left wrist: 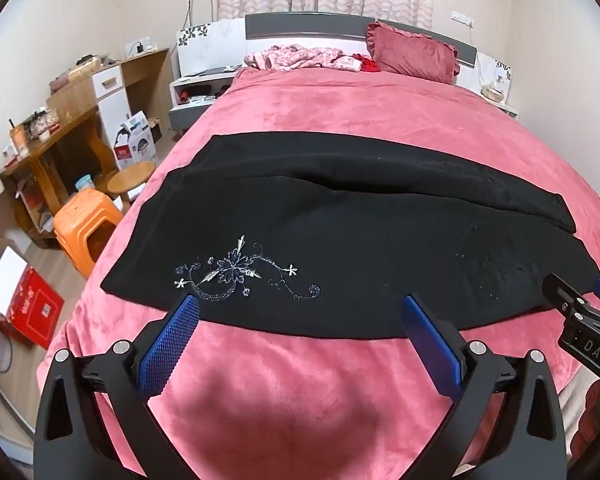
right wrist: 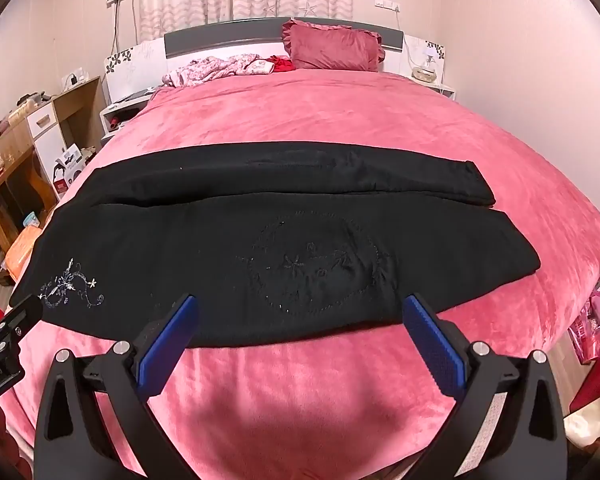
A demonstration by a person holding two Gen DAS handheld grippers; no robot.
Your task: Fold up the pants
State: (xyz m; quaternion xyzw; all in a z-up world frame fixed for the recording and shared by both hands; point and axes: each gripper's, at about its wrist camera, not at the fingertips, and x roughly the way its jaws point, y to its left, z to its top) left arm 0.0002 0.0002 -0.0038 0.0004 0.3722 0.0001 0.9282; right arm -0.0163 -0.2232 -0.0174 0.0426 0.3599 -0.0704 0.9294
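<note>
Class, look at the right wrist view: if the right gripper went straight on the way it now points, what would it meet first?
Most likely the near edge of the black pants lying on the pink bedspread. The right gripper is open and tilted down toward that hem; depth is unclear, so it might touch the bedspread just before it.

1 pants point(left wrist: 340, 248), 2 stools point(left wrist: 86, 222), 1 pillow point(left wrist: 412, 54)

black pants point(right wrist: 260, 240) across pink bed point(right wrist: 340, 120)

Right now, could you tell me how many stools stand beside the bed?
2: an orange plastic stool by the bed's left side and a round wooden stool just behind it; others may be hidden.
</note>
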